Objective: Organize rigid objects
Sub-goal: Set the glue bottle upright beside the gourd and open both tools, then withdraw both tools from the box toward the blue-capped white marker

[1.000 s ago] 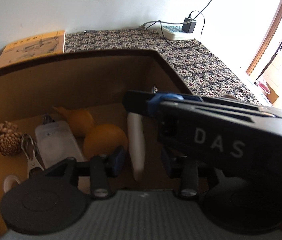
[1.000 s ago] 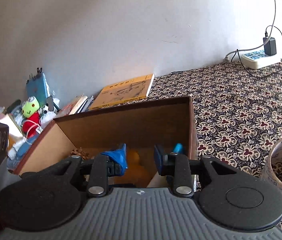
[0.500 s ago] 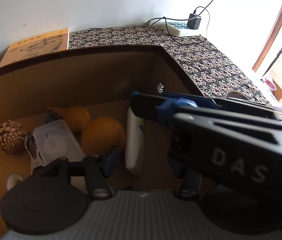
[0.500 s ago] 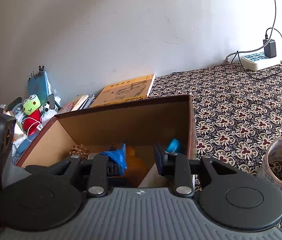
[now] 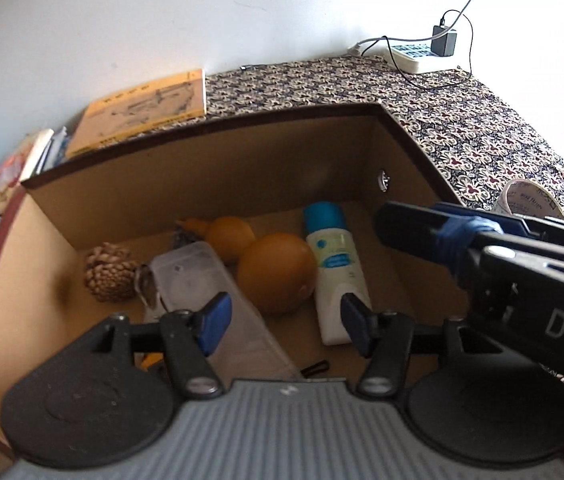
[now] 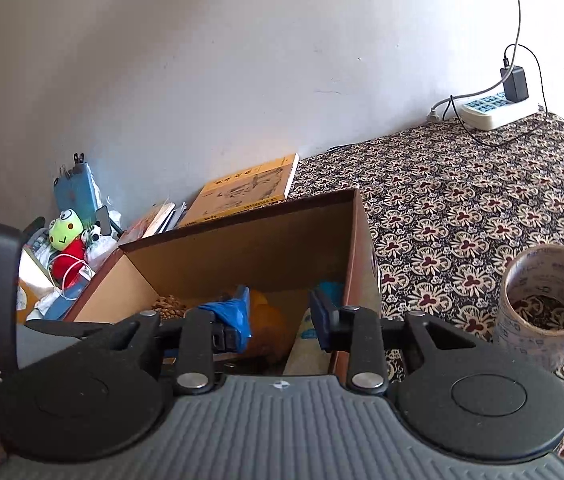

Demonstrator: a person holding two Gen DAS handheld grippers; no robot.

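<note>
An open cardboard box (image 5: 217, 168) holds a white bottle with a blue cap (image 5: 336, 268), an orange gourd (image 5: 269, 268), a clear plastic case (image 5: 201, 276) and a pine cone (image 5: 109, 276). My left gripper (image 5: 284, 322) is open and empty above the box's near side. My right gripper (image 6: 279, 318) is open and empty over the box's right wall (image 6: 362, 240); it also shows in the left wrist view (image 5: 482, 248) to the right of the bottle.
A tape roll (image 6: 546, 300) stands on the patterned cloth (image 6: 462, 200) right of the box. A yellow book (image 6: 245, 190) lies behind the box. A frog toy (image 6: 66, 232) and clutter sit at the left. A power strip (image 6: 496, 110) lies by the wall.
Both grippers have pulled back and up from the box. The white bottle now lies flat and in full view on the box floor, clear of both grippers. The left jaws have opened wider.
</note>
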